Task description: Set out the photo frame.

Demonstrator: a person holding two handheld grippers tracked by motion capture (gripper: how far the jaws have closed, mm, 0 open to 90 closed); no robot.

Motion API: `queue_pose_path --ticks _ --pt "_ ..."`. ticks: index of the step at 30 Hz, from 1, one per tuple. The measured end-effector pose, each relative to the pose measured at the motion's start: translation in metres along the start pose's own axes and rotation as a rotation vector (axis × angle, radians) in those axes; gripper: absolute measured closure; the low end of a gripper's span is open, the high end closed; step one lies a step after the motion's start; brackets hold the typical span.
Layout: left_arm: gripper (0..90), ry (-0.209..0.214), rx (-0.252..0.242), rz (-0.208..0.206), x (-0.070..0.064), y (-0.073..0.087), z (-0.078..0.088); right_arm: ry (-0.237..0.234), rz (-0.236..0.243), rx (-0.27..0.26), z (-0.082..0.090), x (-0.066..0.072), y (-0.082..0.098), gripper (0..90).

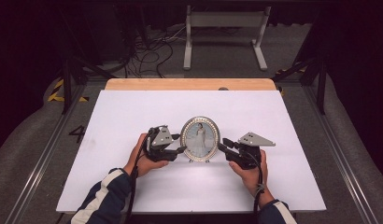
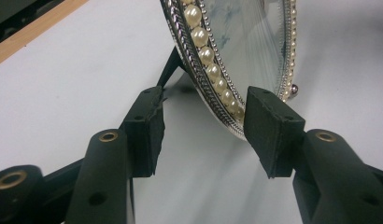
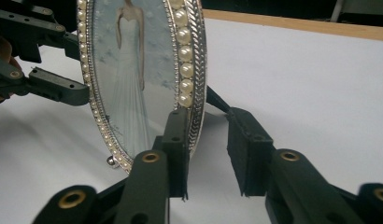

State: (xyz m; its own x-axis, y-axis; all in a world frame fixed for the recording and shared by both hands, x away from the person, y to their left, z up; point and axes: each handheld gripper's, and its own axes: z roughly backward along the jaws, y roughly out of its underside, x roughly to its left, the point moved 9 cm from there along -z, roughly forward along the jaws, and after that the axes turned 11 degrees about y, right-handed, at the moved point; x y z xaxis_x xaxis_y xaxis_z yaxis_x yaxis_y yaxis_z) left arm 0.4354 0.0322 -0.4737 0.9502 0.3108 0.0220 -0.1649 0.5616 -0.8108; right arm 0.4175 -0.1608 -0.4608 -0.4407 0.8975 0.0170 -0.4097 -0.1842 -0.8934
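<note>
Oval frame (image 1: 200,138) upright mid-table, a gripper at each edge.
High view: left gripper (image 1: 181,143), right gripper (image 1: 222,143) flank it. Left gripper view: jaws apart, pearl rim (image 2: 213,74) between them, pads clear. Right gripper view: jaws apart around rim (image 3: 192,74), near pad just beside it.

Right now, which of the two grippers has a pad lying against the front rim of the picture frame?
The right gripper: one of its pads lies against the pearl-edged picture frame. The left gripper straddles the opposite edge, gaps visible both sides.
</note>
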Motion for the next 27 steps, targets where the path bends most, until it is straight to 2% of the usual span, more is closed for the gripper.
queue_pose_path --ticks 2,4,8,9,11,15,20,25,27 --pt "49.1 -0.008 0.014 -0.015 0.001 0.001 0.001 -0.004 -0.016 0.006 0.000 -0.002 0.001 66.1" --pt "50.4 -0.018 0.013 -0.010 0.002 0.001 0.002 -0.010 -0.018 0.008 0.000 -0.003 0.002 66.0" --pt "51.3 -0.015 0.002 0.008 0.001 0.000 0.002 -0.024 -0.006 -0.008 0.002 0.000 0.001 61.7" --pt "53.2 -0.028 0.007 -0.007 0.000 -0.001 0.002 -0.016 0.004 -0.017 0.003 0.002 -0.002 59.9" --pt "53.3 -0.035 0.006 -0.009 0.000 -0.001 0.001 -0.025 0.007 0.000 0.001 0.004 0.000 57.3" --pt "52.9 -0.019 -0.004 -0.008 0.002 0.000 0.001 -0.049 0.020 0.029 -0.005 0.011 0.007 55.9" --pt "52.9 -0.006 -0.016 -0.005 0.003 0.001 0.001 -0.075 0.046 0.030 -0.006 0.019 0.007 55.2" --pt "52.9 -0.006 -0.017 -0.007 0.003 0.001 0.001 -0.066 0.054 0.033 -0.005 0.018 0.008 58.2" --pt "52.7 -0.006 -0.019 -0.005 0.004 0.001 0.000 -0.048 0.076 0.033 -0.004 0.018 0.008 60.6"
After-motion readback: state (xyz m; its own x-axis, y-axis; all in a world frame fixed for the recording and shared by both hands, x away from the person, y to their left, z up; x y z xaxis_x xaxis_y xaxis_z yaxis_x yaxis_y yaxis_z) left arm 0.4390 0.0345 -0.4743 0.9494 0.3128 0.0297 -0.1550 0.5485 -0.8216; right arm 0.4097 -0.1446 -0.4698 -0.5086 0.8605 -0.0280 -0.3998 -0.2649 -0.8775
